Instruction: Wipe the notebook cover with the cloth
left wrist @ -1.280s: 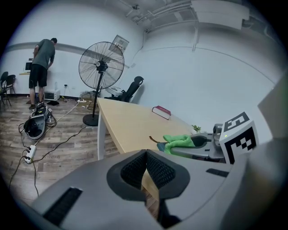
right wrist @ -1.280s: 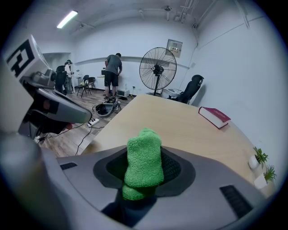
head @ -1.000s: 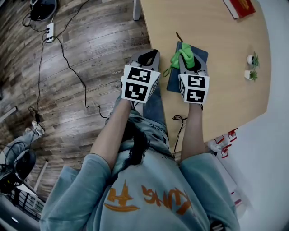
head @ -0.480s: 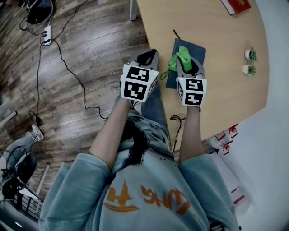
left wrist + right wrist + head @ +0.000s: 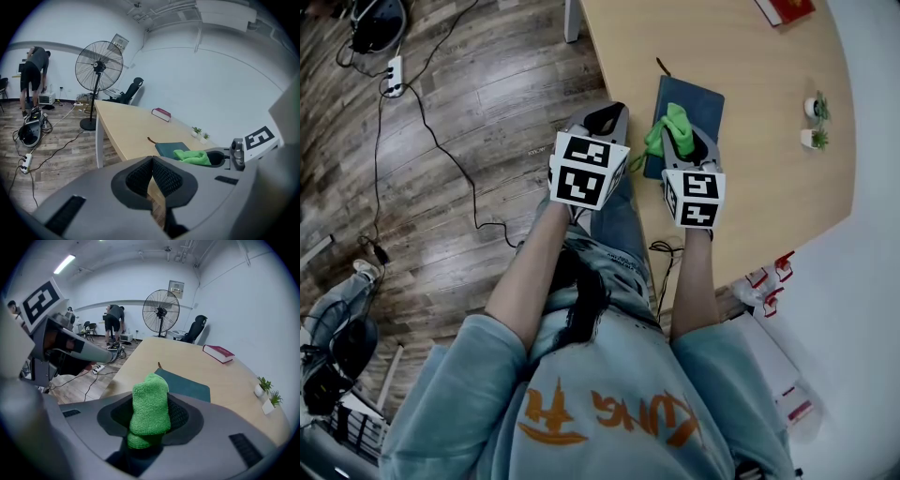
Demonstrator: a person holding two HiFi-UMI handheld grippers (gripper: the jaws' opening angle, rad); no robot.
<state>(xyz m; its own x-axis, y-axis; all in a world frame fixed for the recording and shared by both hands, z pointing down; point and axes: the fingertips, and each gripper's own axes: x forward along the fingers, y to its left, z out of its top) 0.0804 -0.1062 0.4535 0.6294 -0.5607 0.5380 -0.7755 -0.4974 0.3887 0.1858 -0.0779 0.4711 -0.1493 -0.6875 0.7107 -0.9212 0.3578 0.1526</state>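
Grippers: two, the left gripper [image 5: 602,114] and the right gripper [image 5: 682,141].
Marker cubes: two, one per gripper.
Green cloth [image 5: 667,127]: one.
Dark teal notebook [image 5: 697,99]: one.
Red book [image 5: 785,8]: one.
Small potted plants: two, the near plant [image 5: 811,139] and the far plant [image 5: 817,107].
Wooden table [image 5: 750,192]: one.
Standing fan [image 5: 99,59]: one.
Office chair [image 5: 129,92]: one.
Power strip [image 5: 393,73]: one.
Bent-over person [image 5: 32,70] at the far wall: one.
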